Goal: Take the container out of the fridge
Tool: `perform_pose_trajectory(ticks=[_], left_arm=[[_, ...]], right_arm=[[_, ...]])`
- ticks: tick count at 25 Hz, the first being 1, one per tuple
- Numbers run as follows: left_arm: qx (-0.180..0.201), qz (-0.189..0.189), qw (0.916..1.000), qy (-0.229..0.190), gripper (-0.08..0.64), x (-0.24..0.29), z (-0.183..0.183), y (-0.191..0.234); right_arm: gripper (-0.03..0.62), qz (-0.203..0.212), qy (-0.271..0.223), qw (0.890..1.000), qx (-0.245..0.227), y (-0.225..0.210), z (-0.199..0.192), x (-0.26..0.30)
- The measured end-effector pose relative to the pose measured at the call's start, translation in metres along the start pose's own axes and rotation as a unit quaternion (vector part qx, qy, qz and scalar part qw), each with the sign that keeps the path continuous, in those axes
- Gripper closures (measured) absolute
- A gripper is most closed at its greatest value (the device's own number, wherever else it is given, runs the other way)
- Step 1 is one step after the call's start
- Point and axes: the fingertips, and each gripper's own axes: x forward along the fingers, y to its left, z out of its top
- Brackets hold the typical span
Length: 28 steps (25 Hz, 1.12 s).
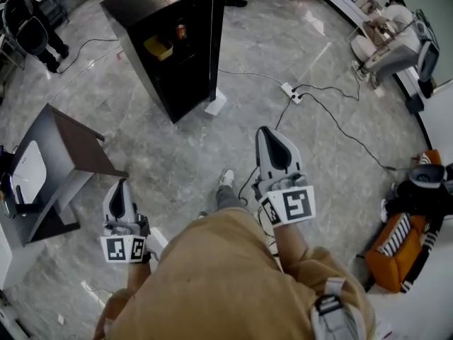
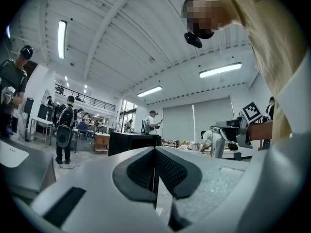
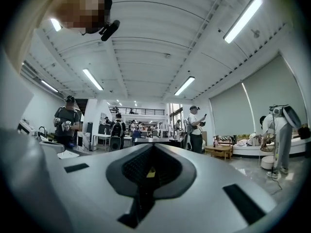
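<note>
A black fridge (image 1: 177, 62) stands open on the marble floor, far ahead in the head view. On its shelf sits a yellow container (image 1: 158, 47), with a small can (image 1: 181, 30) behind it. My left gripper (image 1: 120, 185) is low at the left and my right gripper (image 1: 266, 133) is further forward at the centre; both are well short of the fridge. Both point level with their jaws together and nothing between them. In the left gripper view the left gripper (image 2: 154, 150) faces the dark fridge (image 2: 133, 142). The right gripper view shows the right gripper (image 3: 153, 147) facing the distant room.
A grey side table (image 1: 67, 151) carrying a white device stands to the left. A power strip (image 1: 291, 92) and cables trail across the floor right of the fridge. An orange seat (image 1: 407, 243) and white equipment (image 1: 393, 48) line the right side. A person (image 1: 32, 30) stands far left.
</note>
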Motion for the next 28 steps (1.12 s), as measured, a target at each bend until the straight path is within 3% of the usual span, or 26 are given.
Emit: perform_pose_trajectory(ticks=[7, 20, 28], left_arm=[[0.007, -0.016, 0.9998, 0.006, 0.558, 0.089, 0.005, -0.017], [0.009, 0.037, 0.9993, 0.005, 0.558, 0.205, 0.006, -0.035], [0.011, 0.061, 0.9981, 0.005, 0.558, 0.243, 0.002, -0.046]], right_arm=[[0.589, 0.018, 0.013, 1.000, 0.009, -0.054, -0.007, 0.069], [0.589, 0.081, 0.005, 0.997, 0.017, -0.137, -0.009, 0.173], [0.589, 0.099, 0.000, 0.995, 0.021, -0.175, -0.011, 0.199]])
